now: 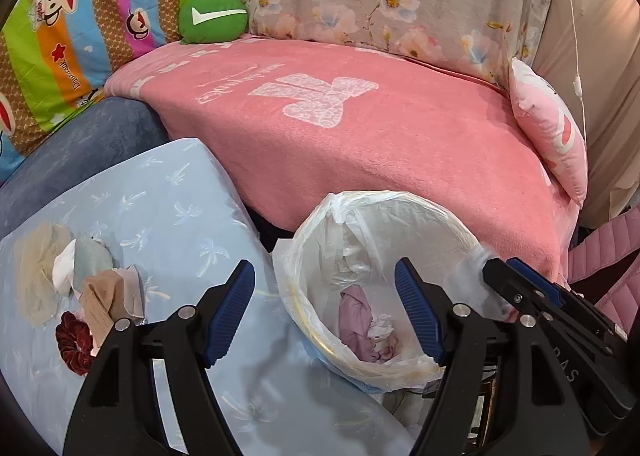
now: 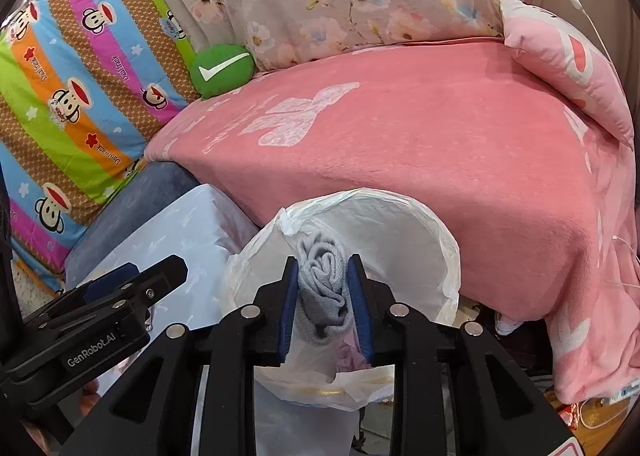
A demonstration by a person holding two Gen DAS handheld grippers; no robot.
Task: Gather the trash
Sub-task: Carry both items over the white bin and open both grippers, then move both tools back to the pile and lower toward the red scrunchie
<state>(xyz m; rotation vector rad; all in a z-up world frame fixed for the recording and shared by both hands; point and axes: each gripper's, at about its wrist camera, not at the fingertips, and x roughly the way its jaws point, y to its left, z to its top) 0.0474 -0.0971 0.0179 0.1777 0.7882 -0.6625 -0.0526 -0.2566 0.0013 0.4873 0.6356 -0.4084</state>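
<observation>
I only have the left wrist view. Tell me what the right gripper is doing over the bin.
Observer: The right gripper has a rolled grey sock between its blue pads, right above the lined trash bin.
Operator: Report what lies under it.
Observer: A pinkish-purple cloth shows in the bin just below the sock.
Operator: Say whether the left gripper carries anything.
Observer: Seen from the side, the left gripper has nothing visible at its tips, which are over the light blue cushion.
</observation>
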